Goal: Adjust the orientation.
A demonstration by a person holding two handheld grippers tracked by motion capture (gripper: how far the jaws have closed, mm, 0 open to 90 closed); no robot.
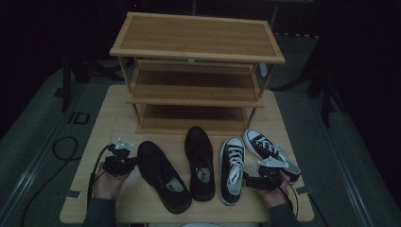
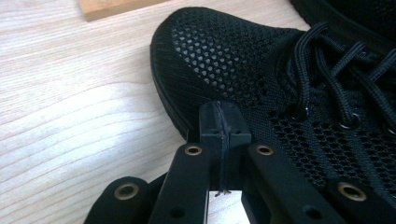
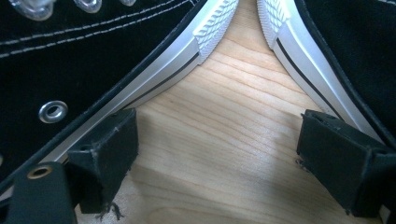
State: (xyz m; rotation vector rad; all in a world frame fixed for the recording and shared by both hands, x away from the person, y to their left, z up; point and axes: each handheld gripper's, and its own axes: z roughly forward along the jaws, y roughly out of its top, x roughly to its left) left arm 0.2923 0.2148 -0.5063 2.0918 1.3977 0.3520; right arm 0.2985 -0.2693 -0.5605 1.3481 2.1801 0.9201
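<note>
Pressing its closed jaws against the toe side of the black mesh shoe (image 2: 243,65), the left tool (image 2: 223,123) holds nothing; that shoe lies lower left of centre on the counter (image 1: 108,118) in the high view. Right tool (image 3: 219,158) is wide open, nothing gripped, sitting btwn the two black-and-white sneakers (image 1: 232,168) (image 1: 269,149) at lower right. Wooden rack (image 1: 196,71) stands at top centre.

No legible text — not on shoes, not on shelf.

Bamboo three-tier shoe rack (image 1: 196,33) (all shelves bare), pale wooden table (image 1: 113,101), grey floor (image 1: 42,113)
</note>
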